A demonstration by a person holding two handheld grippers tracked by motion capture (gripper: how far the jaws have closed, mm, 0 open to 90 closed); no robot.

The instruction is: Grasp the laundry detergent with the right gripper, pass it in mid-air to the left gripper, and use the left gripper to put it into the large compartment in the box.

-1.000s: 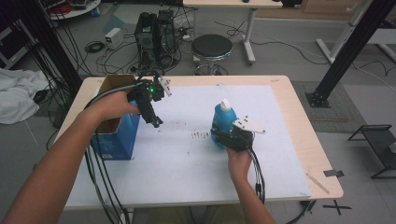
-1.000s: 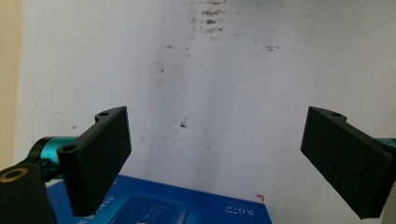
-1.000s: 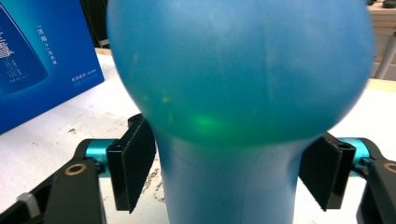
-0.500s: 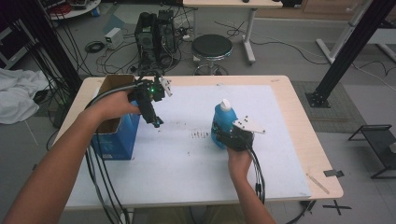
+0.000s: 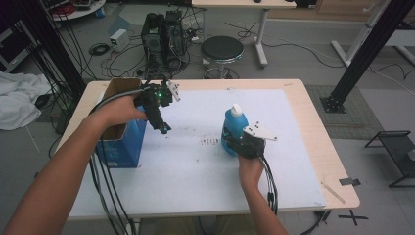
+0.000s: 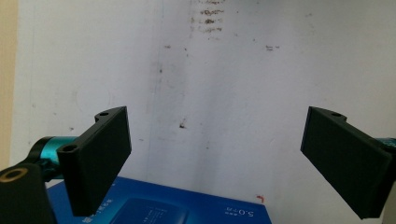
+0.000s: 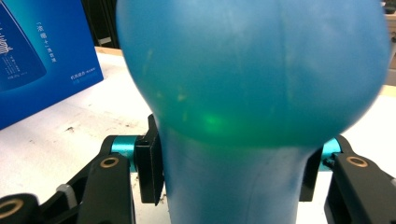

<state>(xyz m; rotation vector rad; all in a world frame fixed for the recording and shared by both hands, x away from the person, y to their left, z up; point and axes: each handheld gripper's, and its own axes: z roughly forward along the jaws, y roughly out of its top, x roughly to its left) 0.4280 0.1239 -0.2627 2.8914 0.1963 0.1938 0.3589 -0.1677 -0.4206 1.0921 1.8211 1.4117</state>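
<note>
Blue plastic bottle (image 5: 234,128) with white cap stands upright on the white-covered tabletop (image 5: 293,161), right of centre. Our right tongs (image 5: 241,142) have just been closing and now clamp its narrow waist below the bulging body. Left tongs (image 5: 164,128) hang wide open, holding nothing, just beside the open blue cardboard box (image 5: 120,142).

Risks as we judge them: smooth curved plastic may slip or pivot between the pads; a low grip leaves the bottle top-heavy, so it could tilt on lifting.

Nearby: dark crumbs (image 5: 209,141) on the sheet between box and bottle. Our left tongs stand in the path to the box.
</note>
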